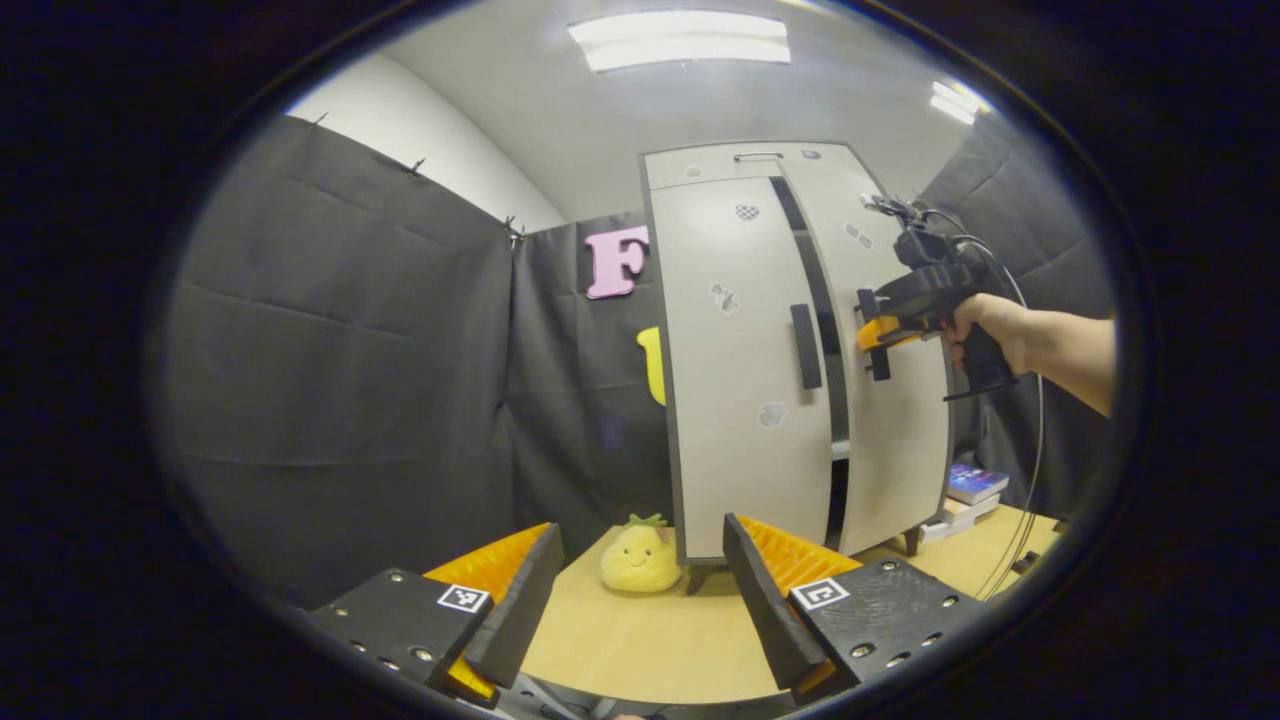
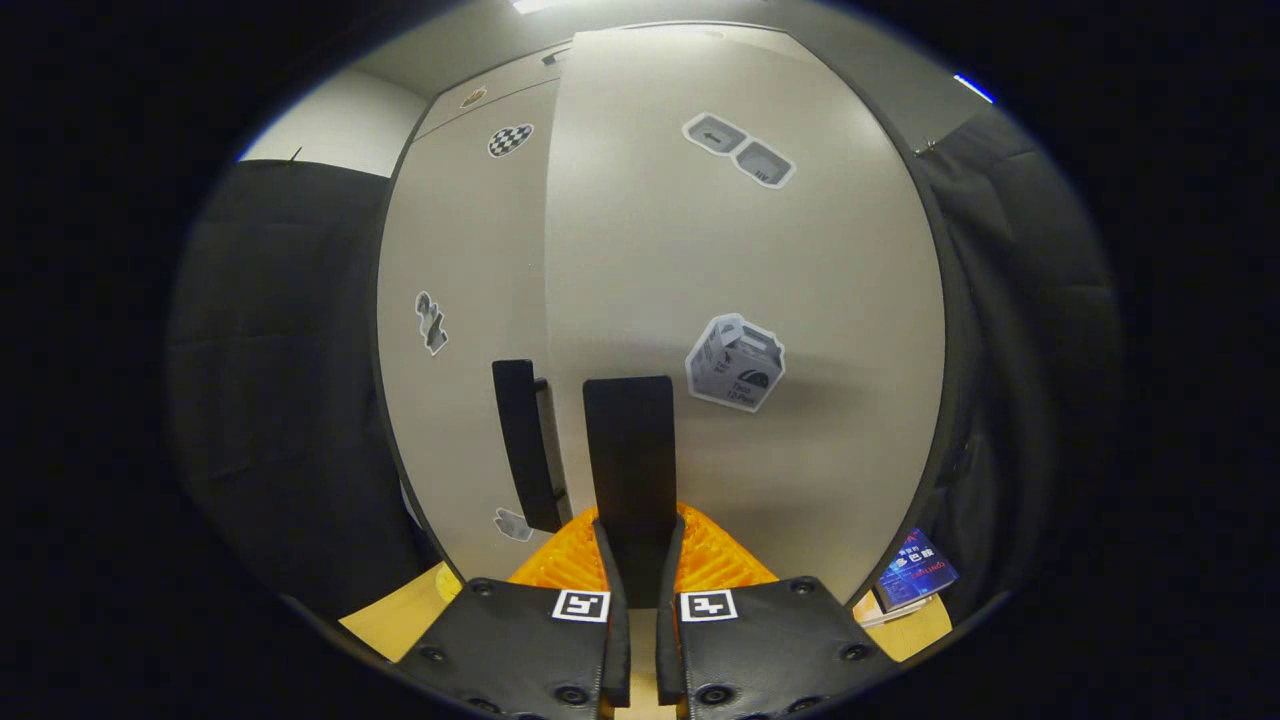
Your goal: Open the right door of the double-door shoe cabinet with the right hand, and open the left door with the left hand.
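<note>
The pale grey shoe cabinet stands on the far side of the table. Its left door lies flush, with a dark vertical handle. The right door is swung out a little, and a dark gap shows between the doors. My right gripper is shut on the right door's dark handle, with the left door's handle just to its left. In the left gripper view a hand holds that right gripper against the right door. My left gripper hangs open well short of the cabinet, holding nothing.
A yellow pineapple plush sits on the wooden table by the cabinet's left foot. Stacked books lie to the cabinet's right, also seen as books. A cable trails from the right gripper. Black cloth walls close in on the booth.
</note>
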